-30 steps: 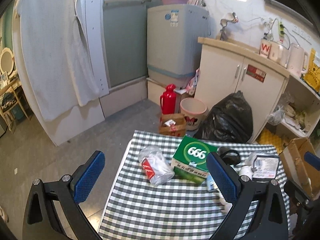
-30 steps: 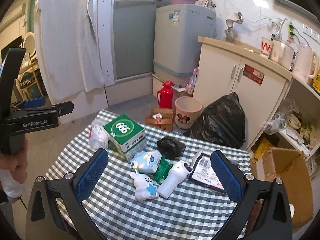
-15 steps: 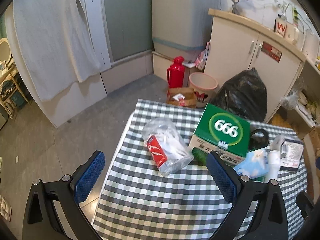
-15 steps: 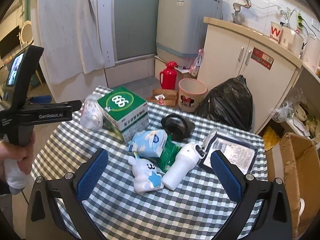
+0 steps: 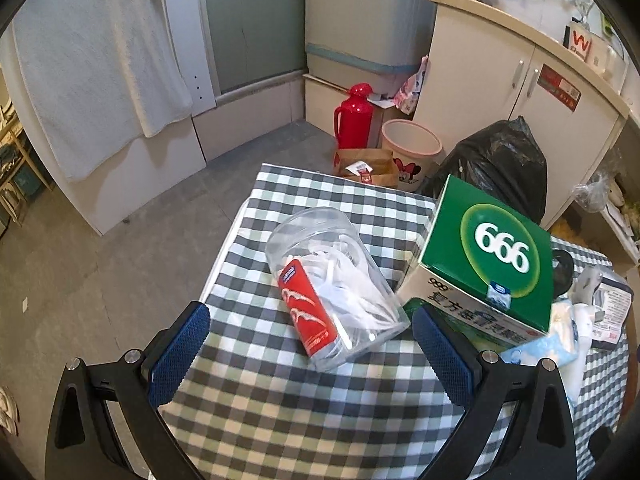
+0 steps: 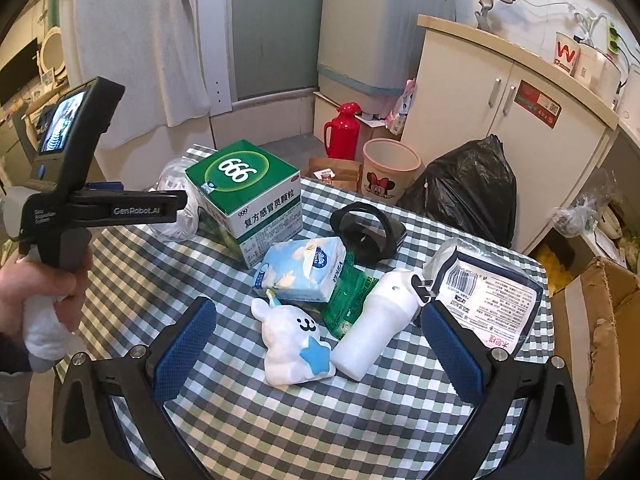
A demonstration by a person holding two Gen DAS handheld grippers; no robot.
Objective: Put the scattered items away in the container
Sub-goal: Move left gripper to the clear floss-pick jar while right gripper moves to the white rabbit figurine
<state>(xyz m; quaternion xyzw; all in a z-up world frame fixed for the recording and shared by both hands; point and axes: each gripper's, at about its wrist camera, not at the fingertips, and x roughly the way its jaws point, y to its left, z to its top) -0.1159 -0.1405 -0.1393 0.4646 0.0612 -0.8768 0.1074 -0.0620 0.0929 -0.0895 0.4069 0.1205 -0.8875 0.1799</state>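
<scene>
Left wrist view: the left claw (image 5: 310, 354) hangs wide open over the checked counter (image 5: 280, 420), holding nothing. Taking the green box (image 5: 486, 258) as the landmark, a clear plastic cup (image 5: 336, 284) lies on its side just left of the box, with a red packet (image 5: 308, 312) and white bits inside, its mouth toward the camera and between the two blue pads. Behind the box on the floor stand a red flask (image 5: 356, 116), a pink bin (image 5: 410, 152) and a black rubbish bag (image 5: 500, 160).

In the right wrist view a hand (image 6: 44, 300) grips the left claw's handle at the far left, its tip reaching just left of the box. The right claw (image 6: 318, 352) is also wide open and empty. In front of the box lie a blue tissue pack (image 6: 304, 268), a white plush toy (image 6: 292, 340) and a white bottle (image 6: 376, 324); a black holder (image 6: 368, 232) sits to the box's right, and a dark labelled packet (image 6: 488, 300) further right. A cardboard box (image 6: 604, 340) stands on the floor at the far right
</scene>
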